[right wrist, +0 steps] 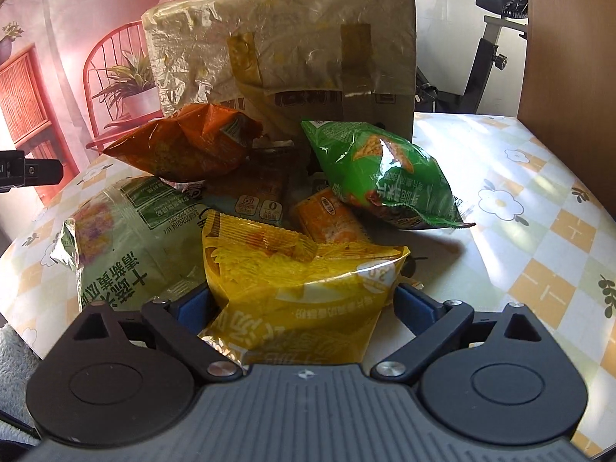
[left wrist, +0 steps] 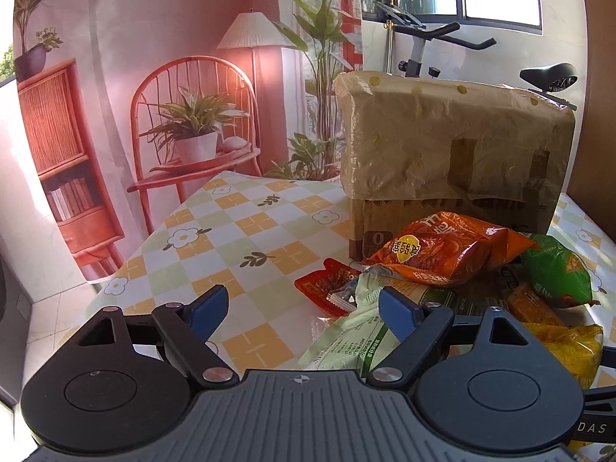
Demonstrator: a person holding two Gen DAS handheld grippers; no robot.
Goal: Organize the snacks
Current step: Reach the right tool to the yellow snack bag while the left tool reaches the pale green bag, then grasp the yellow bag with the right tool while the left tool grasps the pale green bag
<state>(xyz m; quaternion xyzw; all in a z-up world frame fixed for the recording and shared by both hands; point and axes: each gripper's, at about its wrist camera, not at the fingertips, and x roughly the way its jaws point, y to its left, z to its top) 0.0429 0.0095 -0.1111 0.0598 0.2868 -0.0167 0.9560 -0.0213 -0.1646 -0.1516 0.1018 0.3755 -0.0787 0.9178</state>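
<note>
A heap of snack bags lies on the flowered table (left wrist: 246, 231) in front of a plastic-wrapped cardboard box (left wrist: 454, 146). In the right wrist view my right gripper (right wrist: 300, 306) stands wide, with a yellow bag (right wrist: 296, 281) lying between its blue pads; a thin gap shows at the right pad. Behind it are a pale green bag (right wrist: 127, 238), an orange bag (right wrist: 184, 146), a green bag (right wrist: 377, 169) and a small orange packet (right wrist: 331, 219). My left gripper (left wrist: 304, 310) is open low over the cloth, at the pale green bag's (left wrist: 346, 338) left edge, near a red sachet (left wrist: 327, 285).
The box (right wrist: 285, 38) rises tall behind the heap. A wooden panel (right wrist: 569, 38) borders the table at the right, with an exercise bike (left wrist: 423, 46) beyond. A printed backdrop (left wrist: 192, 115) hangs behind the table's far-left edge. Bare cloth (right wrist: 539, 200) lies right of the heap.
</note>
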